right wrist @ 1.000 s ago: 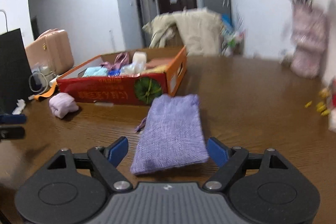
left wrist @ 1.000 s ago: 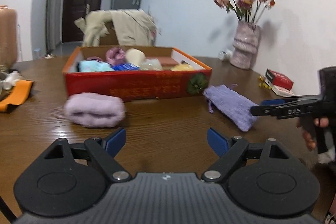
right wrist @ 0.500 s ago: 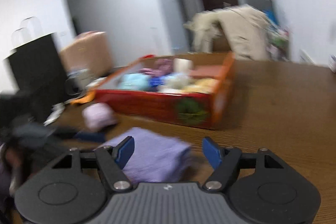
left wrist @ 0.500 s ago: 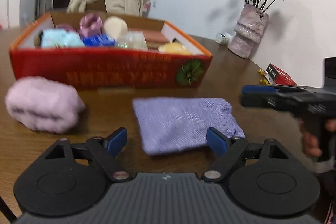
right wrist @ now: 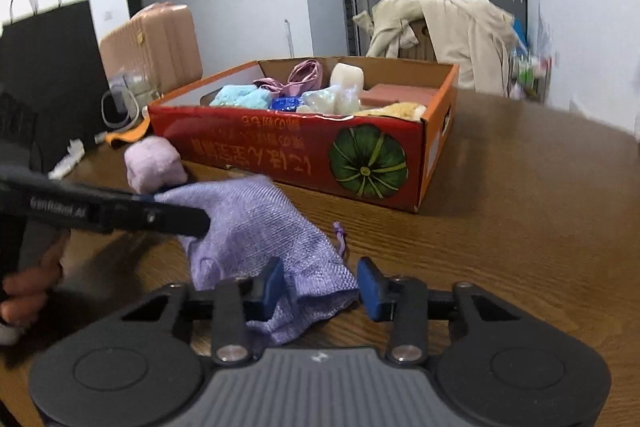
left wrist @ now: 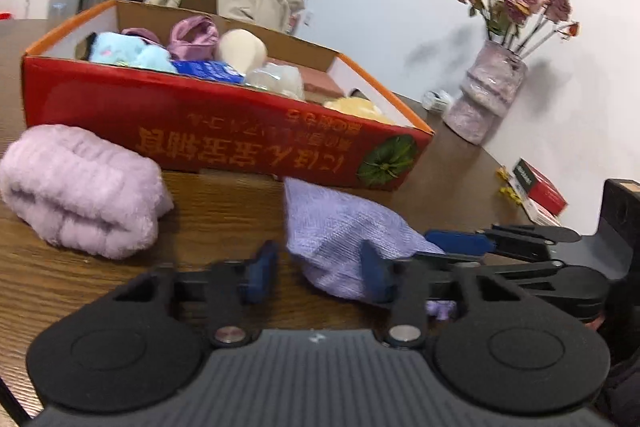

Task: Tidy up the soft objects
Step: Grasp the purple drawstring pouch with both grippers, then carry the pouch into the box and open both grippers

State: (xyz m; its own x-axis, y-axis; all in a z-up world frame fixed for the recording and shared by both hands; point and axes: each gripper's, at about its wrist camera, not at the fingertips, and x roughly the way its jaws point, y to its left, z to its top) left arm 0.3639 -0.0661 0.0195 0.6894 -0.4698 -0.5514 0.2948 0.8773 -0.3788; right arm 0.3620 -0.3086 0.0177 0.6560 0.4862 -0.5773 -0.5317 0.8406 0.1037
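The purple pouch on the desk was being closed upon by both the left tool and right tool, neither yet pressing it.

Dark wood-grain table. Red-and-orange box on it, open top, upside-down print and a green pumpkin picture on the near wall. Pink towel roll just beside the box's near wall, at the left in the left view. Lilac pouch on the bare wood in front of the box, rumpled, drawstring trailing to its right. Vase with dried roses at the far right by the wall, small white item beside it. Red packet nearer, small yellow bits next to it. Orange strap, white cable and black bag past the box's left end.
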